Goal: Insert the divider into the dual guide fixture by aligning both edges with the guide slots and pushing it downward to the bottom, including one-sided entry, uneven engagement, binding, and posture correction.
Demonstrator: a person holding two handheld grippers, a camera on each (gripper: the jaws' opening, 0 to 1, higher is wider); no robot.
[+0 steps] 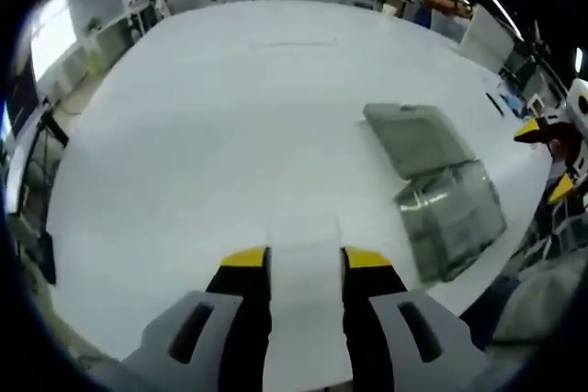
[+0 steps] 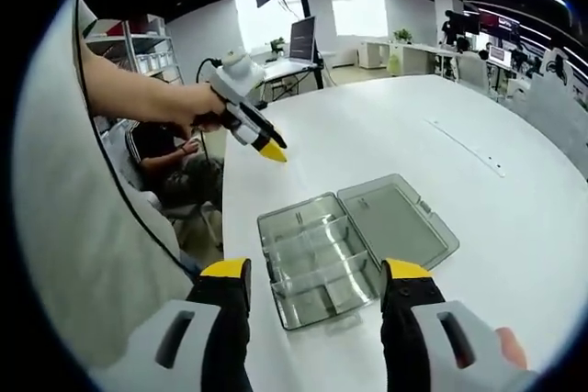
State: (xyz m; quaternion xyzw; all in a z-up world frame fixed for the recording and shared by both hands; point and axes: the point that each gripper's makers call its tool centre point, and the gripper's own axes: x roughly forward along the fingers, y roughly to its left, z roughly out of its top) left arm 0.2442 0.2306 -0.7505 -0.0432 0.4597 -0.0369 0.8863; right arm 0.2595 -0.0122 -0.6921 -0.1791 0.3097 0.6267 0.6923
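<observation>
Currently, left gripper view: left gripper [image 1: 305,257] jaws apart, nothing held, hovering over white table [image 1: 230,135]. Clear compartment box [image 1: 439,188] lying open, far right of jaws. Right gripper view: right gripper [image 2: 317,270] spread, empty, just above same box [image 2: 349,243], lid flipped right. Left gripper [image 2: 266,149] far left, state unclear.

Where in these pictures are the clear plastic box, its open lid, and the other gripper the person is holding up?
clear plastic box [image 2: 312,268], right gripper view, on its divided tray.
open lid [image 2: 397,224], right gripper view, on its flat panel.
left gripper [image 2: 273,152], right gripper view, at its yellow tips.
</observation>
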